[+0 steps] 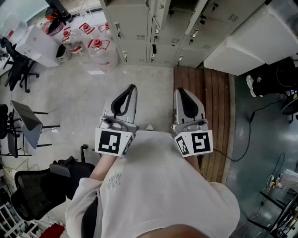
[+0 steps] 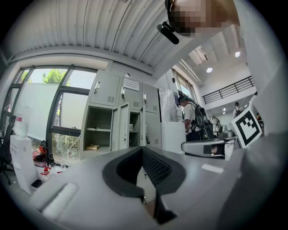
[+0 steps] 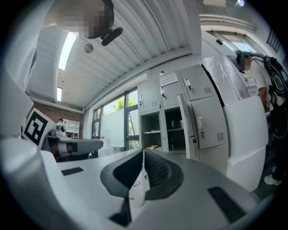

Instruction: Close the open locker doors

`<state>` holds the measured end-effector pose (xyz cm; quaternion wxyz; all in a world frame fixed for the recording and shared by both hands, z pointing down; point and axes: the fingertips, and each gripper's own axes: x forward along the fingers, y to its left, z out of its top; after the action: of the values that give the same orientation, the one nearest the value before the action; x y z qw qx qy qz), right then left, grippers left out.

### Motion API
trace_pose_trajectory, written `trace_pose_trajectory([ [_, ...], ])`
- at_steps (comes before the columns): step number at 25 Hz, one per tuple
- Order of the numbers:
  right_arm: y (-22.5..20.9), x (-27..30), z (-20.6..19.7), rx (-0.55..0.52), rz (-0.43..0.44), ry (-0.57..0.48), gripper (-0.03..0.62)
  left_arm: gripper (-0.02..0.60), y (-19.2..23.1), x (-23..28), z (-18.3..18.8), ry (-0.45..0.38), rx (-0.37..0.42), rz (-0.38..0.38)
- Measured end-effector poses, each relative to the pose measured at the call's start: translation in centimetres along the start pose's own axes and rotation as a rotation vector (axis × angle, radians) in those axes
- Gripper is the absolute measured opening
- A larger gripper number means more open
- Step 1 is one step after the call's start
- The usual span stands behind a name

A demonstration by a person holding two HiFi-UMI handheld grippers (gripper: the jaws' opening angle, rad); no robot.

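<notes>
A bank of grey lockers [image 1: 135,28] stands ahead of me, at the top of the head view. Two of its doors [image 1: 160,14] [image 1: 194,21] hang open there. In the left gripper view, an open compartment with shelves [image 2: 96,134] and an open door [image 2: 120,128] beside a second open compartment [image 2: 134,130] show. The right gripper view has the same open compartments [image 3: 150,130] [image 3: 174,128] and an ajar door [image 3: 185,128]. My left gripper [image 1: 129,89] [image 2: 142,150] and right gripper [image 1: 181,92] [image 3: 143,155] are both shut and empty, held side by side well short of the lockers.
Several large water bottles [image 1: 95,49] stand on the floor left of the lockers. A big white box [image 1: 251,46] sits to their right, past a wooden floor strip [image 1: 205,93]. Black office chairs [image 1: 28,190] stand at my left. A person with a backpack [image 2: 192,117] stands farther off.
</notes>
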<state>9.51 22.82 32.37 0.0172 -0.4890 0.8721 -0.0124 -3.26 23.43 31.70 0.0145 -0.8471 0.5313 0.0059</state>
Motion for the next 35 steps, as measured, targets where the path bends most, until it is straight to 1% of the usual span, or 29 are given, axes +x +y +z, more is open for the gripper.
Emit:
trace_pose_trajectory([
  [5, 0.0, -1.2, 0.0, -0.017, 0.002, 0.004, 0.018, 0.002, -1.4, -0.4, 0.1, -0.005, 0.000, -0.024],
  [13, -0.1, -3.0, -0.2, -0.022, 0.010, 0.002, 0.017, 0.002, -3.1, -1.6, 0.2, -0.013, 0.006, -0.019],
  [18, 0.0, -3.4, -0.3, -0.001, 0.066, -0.001, 0.018, 0.002, -3.7, -1.9, 0.2, -0.017, 0.010, 0.000],
  [25, -0.3, -3.4, -0.6, 0.006, 0.101, 0.001, 0.018, 0.002, -3.9, -1.3, 0.4, -0.008, 0.015, 0.007],
  [28, -1.0, -3.3, -0.4, 0.012, 0.096, -0.006, 0.018, 0.002, -4.0, -0.3, 1.0, -0.008, 0.031, -0.008],
  [31, -2.1, -3.1, -0.1, 0.028, 0.074, -0.017, 0.018, 0.002, -4.4, 1.0, 1.7, -0.005, 0.056, -0.040],
  [35, -3.1, -2.1, -0.1, 0.047, 0.050, -0.028, 0.018, 0.002, -4.3, 2.4, 1.7, 0.004, 0.064, -0.077],
])
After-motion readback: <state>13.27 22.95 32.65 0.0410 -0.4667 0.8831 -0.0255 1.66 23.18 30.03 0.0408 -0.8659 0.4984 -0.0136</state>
